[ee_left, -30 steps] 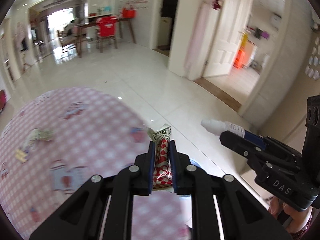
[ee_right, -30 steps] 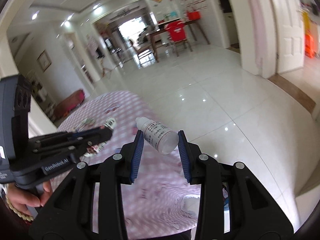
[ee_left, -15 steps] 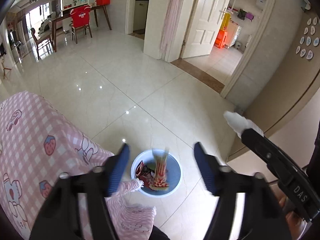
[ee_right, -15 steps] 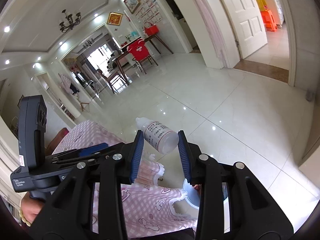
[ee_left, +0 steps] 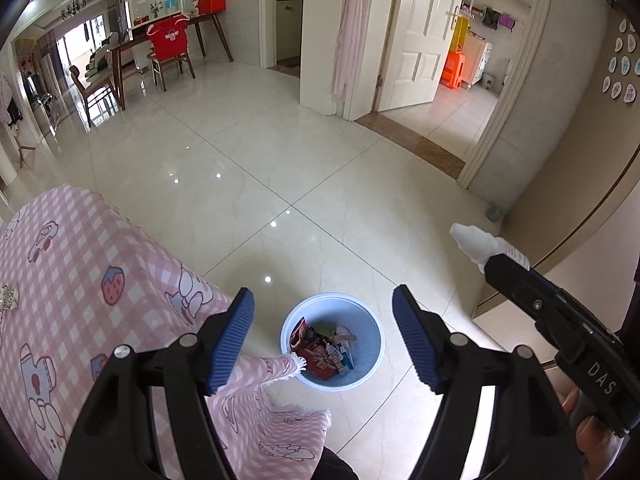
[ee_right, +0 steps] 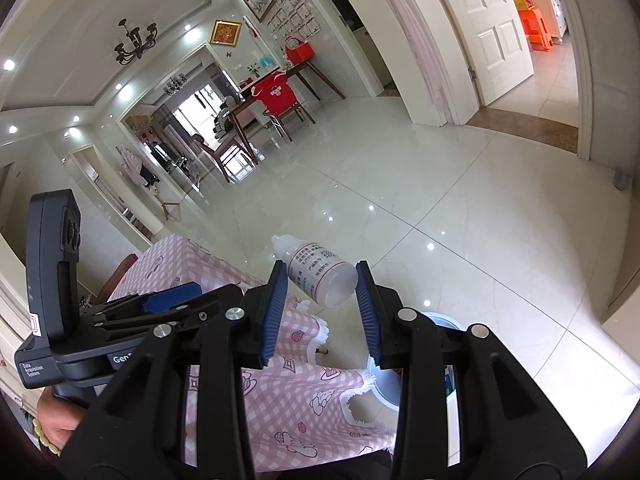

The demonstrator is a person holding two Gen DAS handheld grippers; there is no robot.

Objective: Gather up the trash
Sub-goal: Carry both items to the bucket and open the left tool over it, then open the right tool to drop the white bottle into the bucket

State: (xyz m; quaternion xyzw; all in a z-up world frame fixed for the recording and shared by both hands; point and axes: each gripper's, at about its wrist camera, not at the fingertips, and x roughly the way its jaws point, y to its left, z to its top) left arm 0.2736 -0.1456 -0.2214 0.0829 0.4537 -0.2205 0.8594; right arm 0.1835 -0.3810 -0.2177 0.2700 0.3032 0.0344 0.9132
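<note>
Left gripper (ee_left: pixel 323 330) sits at the bottom of the left wrist view with its jaws spread wide and nothing between the blue pads (ee_left: pixel 230 342). Directly between the pads, lower centre of the frame, the light blue trash bin (ee_left: pixel 370 340) stands on the white tile floor (ee_left: pixel 280 152). The bin holds a red snack wrapper (ee_left: pixel 310 354) plus mixed paper and packet scraps; the wrapper leans against the bin's left inner wall. A corner of the pink checked tablecloth (ee_left: pixel 80 264) hangs just beside the bin's left rim, its fringe touching or overlapping the rim; cannot tell which. The cloth fills the lower left of the frame. A small crumpled silver bit (ee_left: pixel 9 298) lies on the cloth at the far left edge.

Right gripper (ee_right: pixel 322 278) is closed down onto a small white plastic bottle (ee_right: pixel 320 270), lower centre of the right wrist view. The bottle lies tilted across the pads, cap toward upper left, printed label facing up, its base pressing the right pad. In the left wrist view the same bottle's cap sticks out past the black finger at the right middle of the frame (ee_left: pixel 474 242). In the right wrist view the bin's rim (ee_right: pixel 382 390) peeks out below the right finger, mostly hidden, beside the tablecloth's hanging edge (ee_right: pixel 316 396). The left gripper's body shows at the left of that frame, held by a hand (ee_right: pixel 60 426) at the lower left.
</note>
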